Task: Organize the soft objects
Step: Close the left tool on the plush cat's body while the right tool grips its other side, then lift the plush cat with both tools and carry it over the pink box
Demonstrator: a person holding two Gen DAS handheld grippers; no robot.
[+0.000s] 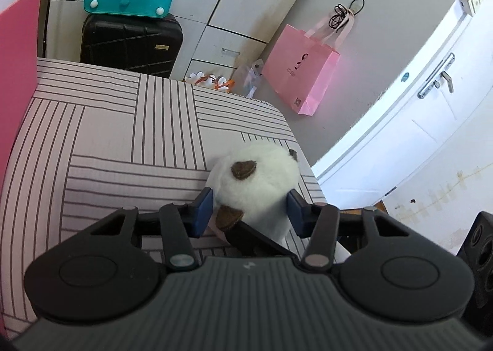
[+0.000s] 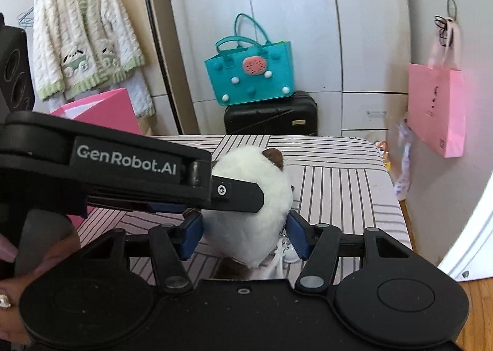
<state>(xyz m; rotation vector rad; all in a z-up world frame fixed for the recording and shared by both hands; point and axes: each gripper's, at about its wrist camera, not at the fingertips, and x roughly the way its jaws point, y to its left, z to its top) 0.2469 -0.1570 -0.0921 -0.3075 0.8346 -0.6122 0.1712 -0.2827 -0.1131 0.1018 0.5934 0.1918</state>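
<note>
While both blue-padded pairs of jaws are being pressed into its sides, the fluffy white plush toy with brown ears (image 1: 255, 184) is being gripped by the left gripper (image 1: 251, 212) and right gripper (image 2: 245, 235) near the striped bed's (image 1: 123, 123) corner. Pick-up step, apparently; next, carrying to the pink paper bag (image 2: 107, 110) is likely being called for.

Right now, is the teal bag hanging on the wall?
No, the teal bag sits on top of the black suitcase.
</note>
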